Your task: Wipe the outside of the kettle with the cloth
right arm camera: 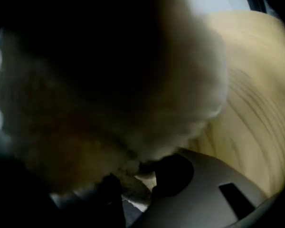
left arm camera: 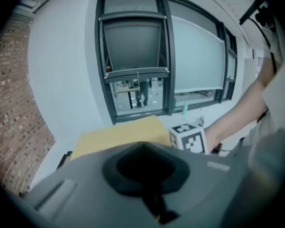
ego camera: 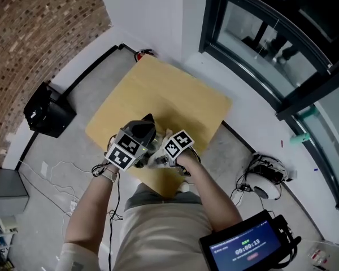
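Kettle [ego camera: 140, 133] stands at table's [ego camera: 175, 89] near edge; bare top runs to far corner. Left gripper [ego camera: 130, 147] sits over the lid, its jaws unreadable. Right gripper [ego camera: 168, 151] sits just beside, jaws closed on bunched cloth [right arm camera: 133, 80] touching kettle.

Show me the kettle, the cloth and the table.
kettle [left arm camera: 142, 167]: left gripper view, the dark centre of its lid.
cloth [right arm camera: 152, 89]: right gripper view, its fluffy middle.
table [ego camera: 175, 95]: head view, its bare wooden top.

One kettle [ego camera: 141, 130], one cloth [right arm camera: 133, 80], one table [ego camera: 175, 89], two claws, left claw [ego camera: 125, 149] and right claw [ego camera: 177, 146]
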